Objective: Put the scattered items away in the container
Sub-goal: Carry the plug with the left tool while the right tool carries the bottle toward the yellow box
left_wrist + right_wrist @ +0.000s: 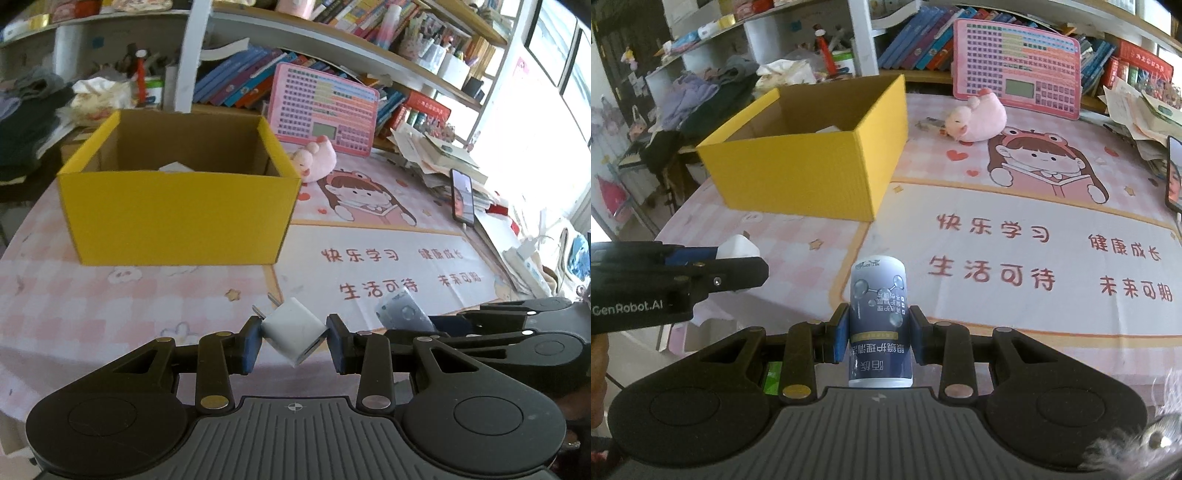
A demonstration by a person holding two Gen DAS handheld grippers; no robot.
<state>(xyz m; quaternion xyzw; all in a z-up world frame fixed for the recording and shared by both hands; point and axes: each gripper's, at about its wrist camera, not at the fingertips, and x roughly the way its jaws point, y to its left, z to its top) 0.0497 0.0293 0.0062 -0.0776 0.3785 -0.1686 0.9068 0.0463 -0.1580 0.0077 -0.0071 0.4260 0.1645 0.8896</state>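
The jaws of the left gripper (294,338) are clamped on a white charger (293,332), which sits tilted between the blue pads with its two metal prongs pointing up and to the left, off the surface. The jaws of the right gripper (878,338) are clamped on a small dark blue can (879,325) with white print, held lengthwise along the fingers, its pale cap end pointing forward.

Both grippers hang side by side above the near part of the surface (997,314), which is covered by a pink checked mat with a cartoon girl and red characters. The yellow box (177,214) stands open on the far left of the mat, well apart from both held things; something white shows low inside it. A pink plush toy (979,118) lies just right of the box, in front of a pink keyboard-like board (1015,62) leaning against the books. A phone (462,197) lies at the right edge beside a heap of papers.
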